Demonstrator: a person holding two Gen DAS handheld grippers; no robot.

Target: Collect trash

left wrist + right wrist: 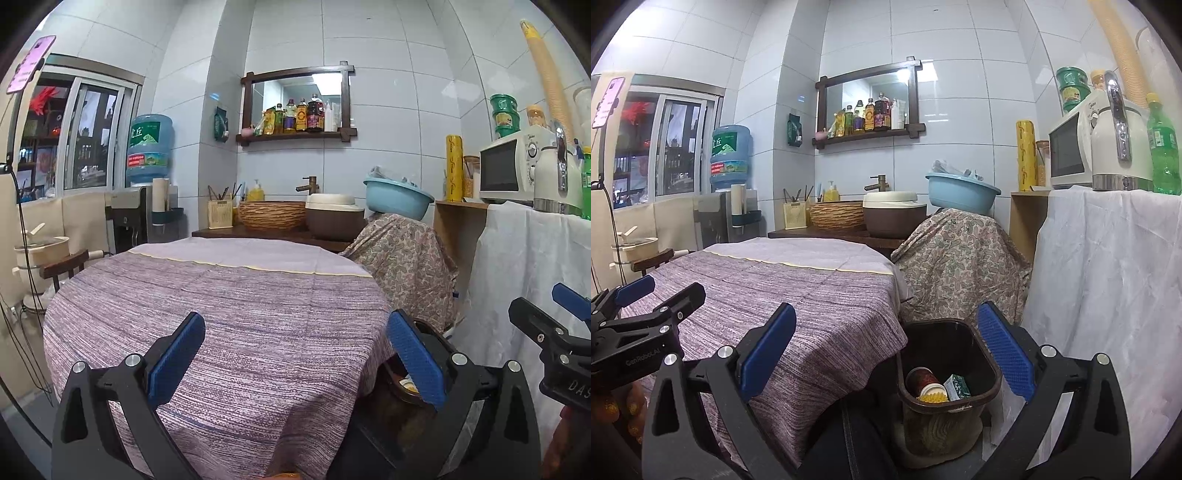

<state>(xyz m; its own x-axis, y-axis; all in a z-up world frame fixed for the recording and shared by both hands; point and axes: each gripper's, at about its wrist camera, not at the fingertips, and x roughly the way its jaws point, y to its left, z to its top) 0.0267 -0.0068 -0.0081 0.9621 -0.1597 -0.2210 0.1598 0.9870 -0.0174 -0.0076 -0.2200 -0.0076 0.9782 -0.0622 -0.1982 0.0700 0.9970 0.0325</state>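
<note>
Bare tablecloth point(221, 295), filled bin point(991, 384), spread grippers.

Both wrist views face the tiled back wall across the table point(221, 295), the right one nearer the bin point(945, 369).

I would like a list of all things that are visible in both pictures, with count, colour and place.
table: one, purple striped cloth, centre
trash bin: one, dark brown, on the floor right of the table
trash in the bin: a red cup, a green carton, a yellow item
basin: one, light blue, on a paisley-covered object
microwave: one, white, right counter
kettle: one, white, beside the microwave
green bottle: one, right edge
water jug: one, blue, on a dispenser, left
bottles: several, on the mirror shelf
left gripper: blue pads, jaws open, empty
right gripper: blue pads, jaws open, empty
</note>
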